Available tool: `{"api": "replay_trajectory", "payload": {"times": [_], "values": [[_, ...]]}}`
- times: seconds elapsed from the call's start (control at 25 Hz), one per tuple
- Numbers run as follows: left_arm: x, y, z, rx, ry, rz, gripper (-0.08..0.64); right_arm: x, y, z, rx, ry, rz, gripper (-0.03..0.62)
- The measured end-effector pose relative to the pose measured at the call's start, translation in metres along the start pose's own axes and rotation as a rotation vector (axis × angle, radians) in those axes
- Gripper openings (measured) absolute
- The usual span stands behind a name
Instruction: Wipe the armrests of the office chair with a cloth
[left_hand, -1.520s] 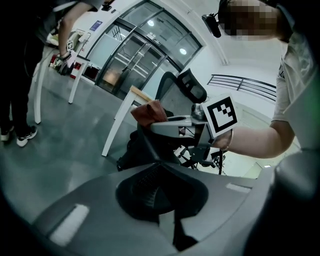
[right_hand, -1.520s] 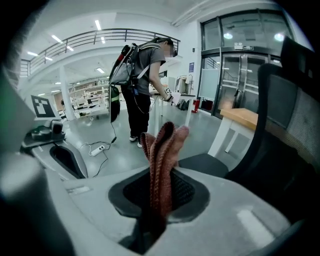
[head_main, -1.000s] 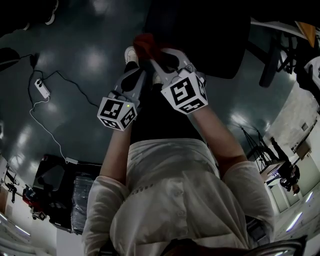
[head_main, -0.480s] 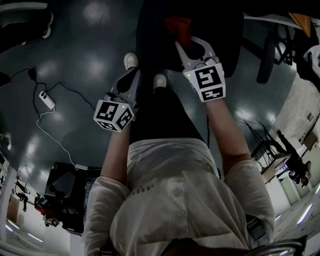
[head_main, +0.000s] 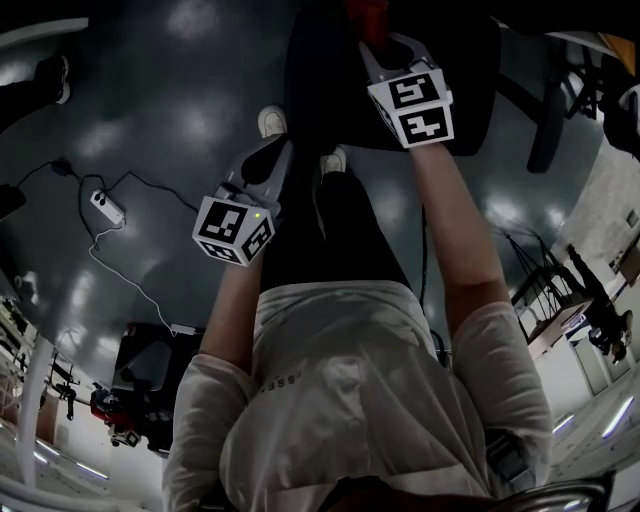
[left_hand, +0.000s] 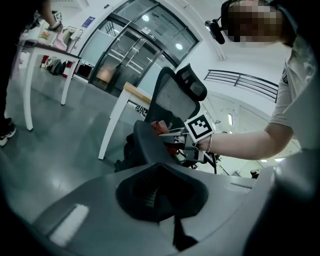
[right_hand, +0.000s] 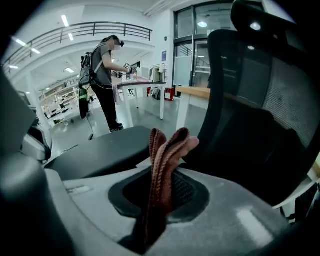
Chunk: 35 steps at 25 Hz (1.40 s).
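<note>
A black office chair (head_main: 400, 85) with a mesh back (left_hand: 172, 102) and headrest stands in front of me. My right gripper (head_main: 372, 38) reaches out over it, shut on a folded red cloth (head_main: 360, 14). In the left gripper view, the cloth (left_hand: 159, 127) sits at the chair's dark curved armrest (left_hand: 149, 147). In the right gripper view, the cloth (right_hand: 164, 160) stands up between the jaws of my right gripper (right_hand: 159, 192), next to the backrest (right_hand: 270, 100). My left gripper (head_main: 268, 160) hangs lower left, away from the chair, and its own view shows my left gripper (left_hand: 172, 210) shut on nothing.
A power strip (head_main: 108, 208) with a trailing cable lies on the dark glossy floor at left. A black case (head_main: 150, 355) stands near my left side. White tables (left_hand: 42, 50) and a wood-topped table (left_hand: 132, 92) stand beyond the chair. Another person (right_hand: 102, 75) stands at a far table.
My right gripper has carried the red cloth forward and to the right, from beside the left gripper to over the chair. The left gripper has stayed about where it was.
</note>
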<state>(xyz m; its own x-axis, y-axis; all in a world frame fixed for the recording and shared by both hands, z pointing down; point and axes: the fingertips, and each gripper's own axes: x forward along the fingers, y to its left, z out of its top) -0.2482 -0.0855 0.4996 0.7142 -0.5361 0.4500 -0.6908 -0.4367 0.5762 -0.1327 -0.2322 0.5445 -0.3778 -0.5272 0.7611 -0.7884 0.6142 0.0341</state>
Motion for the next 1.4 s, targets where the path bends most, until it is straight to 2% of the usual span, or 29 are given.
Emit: {"api": "replay_trajectory", "payload": {"times": [0.32,0.56,1.0,1.24,1.4], "values": [[-0.001,0.004,-0.006,0.017,0.028,0.016,0.017,0.000,0.024,0.001,-0.204,-0.017,0.021,0.048],[-0.005,-0.002,-0.012,0.030,0.032,0.054,0.017,-0.016,0.043,-0.008,-0.263,-0.020,0.070,0.048],[-0.019,-0.025,-0.020,0.052,-0.054,0.083,0.017,-0.052,0.093,-0.041,-0.297,-0.025,0.150,0.048],[-0.025,-0.034,-0.031,0.035,-0.086,0.104,0.017,-0.072,0.123,-0.063,-0.314,-0.017,0.203,0.048],[-0.030,-0.041,-0.041,0.016,-0.103,0.116,0.017,-0.082,0.143,-0.078,-0.289,-0.003,0.240,0.048]]}}
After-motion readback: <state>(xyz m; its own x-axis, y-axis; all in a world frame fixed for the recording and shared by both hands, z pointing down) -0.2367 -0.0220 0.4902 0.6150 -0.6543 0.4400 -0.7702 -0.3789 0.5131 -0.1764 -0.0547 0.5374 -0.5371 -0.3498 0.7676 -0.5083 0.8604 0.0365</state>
